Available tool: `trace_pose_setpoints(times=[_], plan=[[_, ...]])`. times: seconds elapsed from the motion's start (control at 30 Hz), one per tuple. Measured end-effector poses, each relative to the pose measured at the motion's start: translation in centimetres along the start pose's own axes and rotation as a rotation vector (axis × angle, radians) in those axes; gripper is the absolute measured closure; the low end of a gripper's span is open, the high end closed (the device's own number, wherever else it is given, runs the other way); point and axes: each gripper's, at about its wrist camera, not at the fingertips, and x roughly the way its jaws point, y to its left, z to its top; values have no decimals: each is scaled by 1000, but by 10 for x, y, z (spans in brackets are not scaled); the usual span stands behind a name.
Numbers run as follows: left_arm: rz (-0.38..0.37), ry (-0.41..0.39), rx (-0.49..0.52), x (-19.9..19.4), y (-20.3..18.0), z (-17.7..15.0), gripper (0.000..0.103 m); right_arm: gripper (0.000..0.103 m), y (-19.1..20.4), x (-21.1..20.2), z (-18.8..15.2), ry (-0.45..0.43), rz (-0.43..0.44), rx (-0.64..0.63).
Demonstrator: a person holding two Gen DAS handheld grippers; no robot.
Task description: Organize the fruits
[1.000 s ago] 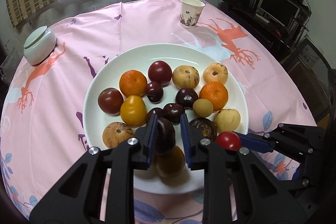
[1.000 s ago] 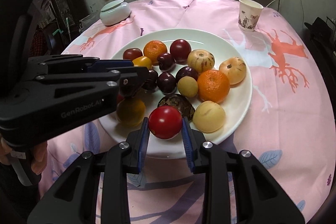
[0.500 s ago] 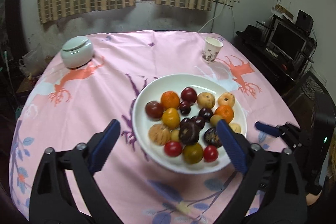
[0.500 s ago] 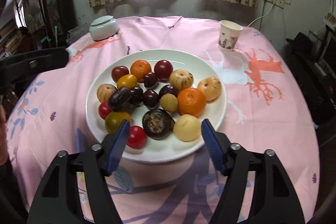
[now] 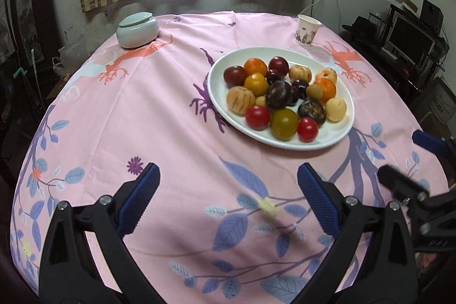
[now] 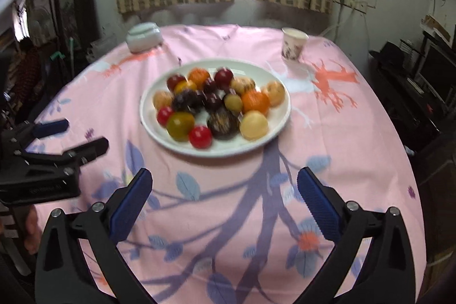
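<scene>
- My left gripper hangs over the pink tablecloth, its ribbed blue pads spread wide with nothing between them.
- At the far left of the round table sits a squat, glossy pale-green jar with a domed lid, well apart from everything else.
- The tablecloth is smooth fabric printed with blue leaves, purple branches and orange tree shapes.
- The fruit all lies on a wide, shallow white plate, smooth and glazed, right of the table's middle.
- Along the plate's near edge are a small shiny red tomato, a round olive-yellow fruit touching it, and a second red tomato.
- Behind them a dark purple plum rests on top of its neighbours, between a tan striped fruit and a dark wrinkled one.
- Two dimpled oranges sit further back among dark red plums.
- A printed paper cup stands upright just beyond the plate.
- My right gripper is likewise released, its pads wide apart above the cloth, near the plate's front rim; its view is blurred.
</scene>
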Motion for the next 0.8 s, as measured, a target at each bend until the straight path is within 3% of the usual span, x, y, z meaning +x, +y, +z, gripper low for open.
trace_pose_setpoints(times=[0.13, 0.37, 0.8], plan=[[-10, -6, 22, -4, -10, -4, 4, 1, 2, 3, -19, 47, -60, -8], [-40, 4, 38, -8, -22, -8, 4, 1, -5, -1, -25, 65, -54, 33], [3, -22, 64, -19, -28, -7, 3, 1, -8, -5, -22, 61, -45, 44]])
